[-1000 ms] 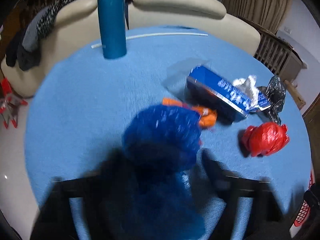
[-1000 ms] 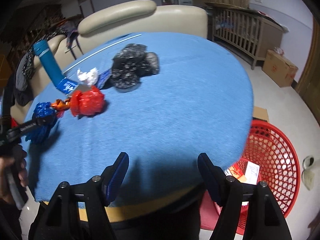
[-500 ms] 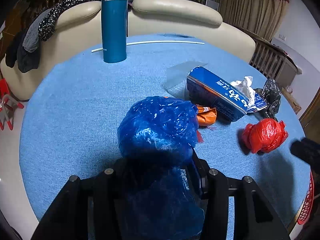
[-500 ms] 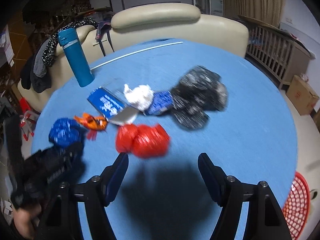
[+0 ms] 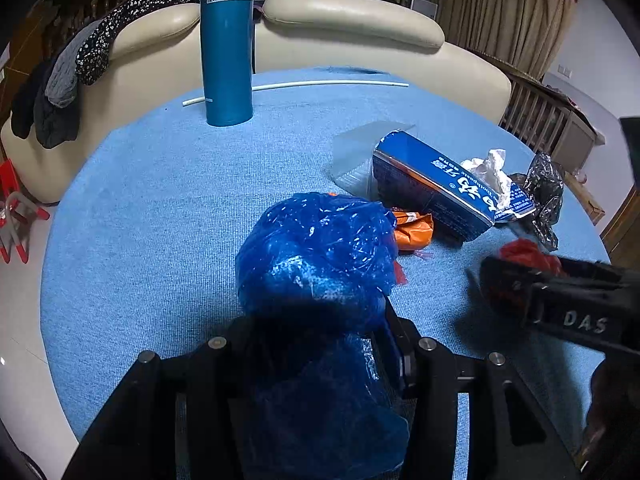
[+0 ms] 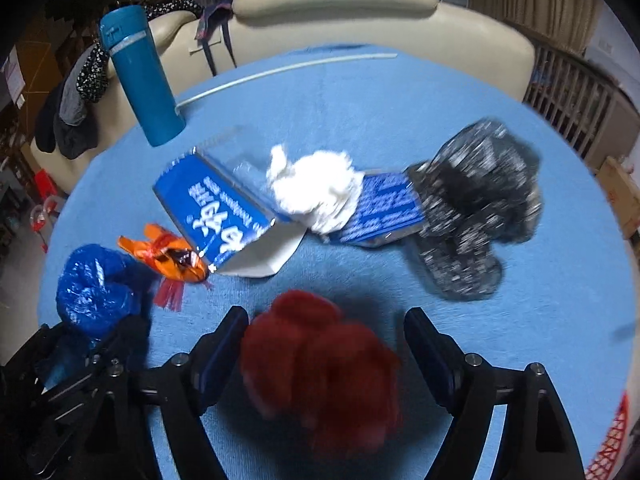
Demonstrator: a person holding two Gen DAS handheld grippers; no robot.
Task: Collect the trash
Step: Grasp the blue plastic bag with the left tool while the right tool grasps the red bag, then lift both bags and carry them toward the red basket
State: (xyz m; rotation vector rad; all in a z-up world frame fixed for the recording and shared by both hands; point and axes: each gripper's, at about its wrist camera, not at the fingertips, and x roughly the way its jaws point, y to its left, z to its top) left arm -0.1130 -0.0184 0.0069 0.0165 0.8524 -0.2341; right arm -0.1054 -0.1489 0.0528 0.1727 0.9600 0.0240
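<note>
My left gripper (image 5: 320, 344) is shut on a crumpled blue plastic bag (image 5: 316, 256), which also shows in the right wrist view (image 6: 94, 288). My right gripper (image 6: 324, 336) is open, its fingers on either side of a red plastic bag (image 6: 320, 364); in the left wrist view the red bag (image 5: 528, 254) lies partly behind that gripper. On the blue tablecloth (image 5: 160, 216) lie an orange wrapper (image 6: 168, 254), a blue toothpaste box (image 6: 218, 216), a white tissue wad (image 6: 316, 188) and a black plastic bag (image 6: 472, 212).
A tall teal flask (image 5: 226, 44) stands at the far left of the table, with a white stick (image 5: 320, 85) behind it. A cream sofa (image 5: 352, 36) curves behind the table. A red basket rim (image 6: 614, 440) shows low right.
My right gripper has moved forward and down over the table until its open fingers straddle the red bag. My left gripper keeps hold of the blue bag, almost still.
</note>
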